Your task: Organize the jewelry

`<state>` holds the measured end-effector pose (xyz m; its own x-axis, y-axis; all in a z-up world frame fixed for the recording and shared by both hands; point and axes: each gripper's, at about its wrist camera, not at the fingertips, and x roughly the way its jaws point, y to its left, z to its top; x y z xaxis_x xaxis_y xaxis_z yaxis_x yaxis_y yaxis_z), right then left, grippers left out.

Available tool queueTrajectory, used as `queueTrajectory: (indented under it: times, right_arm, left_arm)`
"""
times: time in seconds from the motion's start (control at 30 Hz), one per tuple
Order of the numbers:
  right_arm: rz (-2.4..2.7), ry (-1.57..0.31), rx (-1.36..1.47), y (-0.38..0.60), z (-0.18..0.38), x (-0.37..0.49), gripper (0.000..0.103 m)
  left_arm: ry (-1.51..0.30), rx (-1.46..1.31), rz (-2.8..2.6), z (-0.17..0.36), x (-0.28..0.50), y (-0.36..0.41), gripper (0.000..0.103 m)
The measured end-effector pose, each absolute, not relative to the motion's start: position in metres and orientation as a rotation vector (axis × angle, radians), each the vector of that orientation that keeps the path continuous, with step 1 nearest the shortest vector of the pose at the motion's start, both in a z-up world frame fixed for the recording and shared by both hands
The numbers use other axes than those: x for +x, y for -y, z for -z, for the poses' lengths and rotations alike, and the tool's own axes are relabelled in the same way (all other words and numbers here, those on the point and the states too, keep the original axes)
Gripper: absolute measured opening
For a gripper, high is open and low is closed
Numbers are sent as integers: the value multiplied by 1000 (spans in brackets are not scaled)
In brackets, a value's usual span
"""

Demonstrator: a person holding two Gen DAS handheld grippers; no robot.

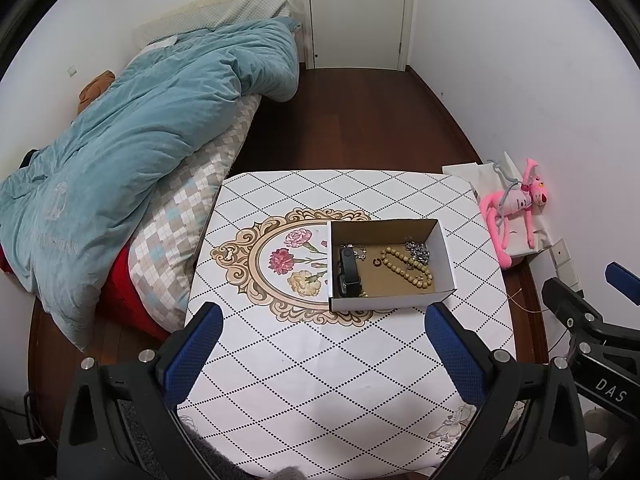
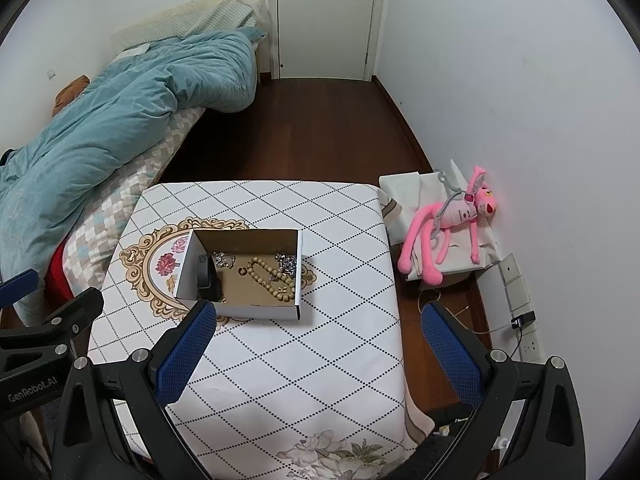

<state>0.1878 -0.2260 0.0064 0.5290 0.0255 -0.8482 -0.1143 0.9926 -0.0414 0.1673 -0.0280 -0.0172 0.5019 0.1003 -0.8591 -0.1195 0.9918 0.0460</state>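
Cardboard box [image 1: 390,264] holding a bead strand [image 1: 408,269], chains and a black watch [image 1: 349,271] sits on the tabletop [image 1: 320,360] beyond both jaws. Left gripper [image 1: 324,356] and right gripper [image 2: 320,354]: jaws apart, bare cloth between them and the box's near edge.

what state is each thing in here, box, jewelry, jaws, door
cardboard box: open, no lid, on the table
bead bracelet: loose in the box
silver chain: bunched in the box's far right corner
black watch: lying in the box, left side
left gripper: jaws open, empty
right gripper: jaws open, empty
door: closed
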Motion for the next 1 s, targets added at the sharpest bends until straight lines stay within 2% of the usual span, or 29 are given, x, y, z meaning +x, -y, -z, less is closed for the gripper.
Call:
queueTrajectory:
  times: [1.0]
  right_arm:
    - [-92,-1027,-107,225,-4,187,103]
  left_arm:
    - [-1042,-26,-133,23,163,24,103]
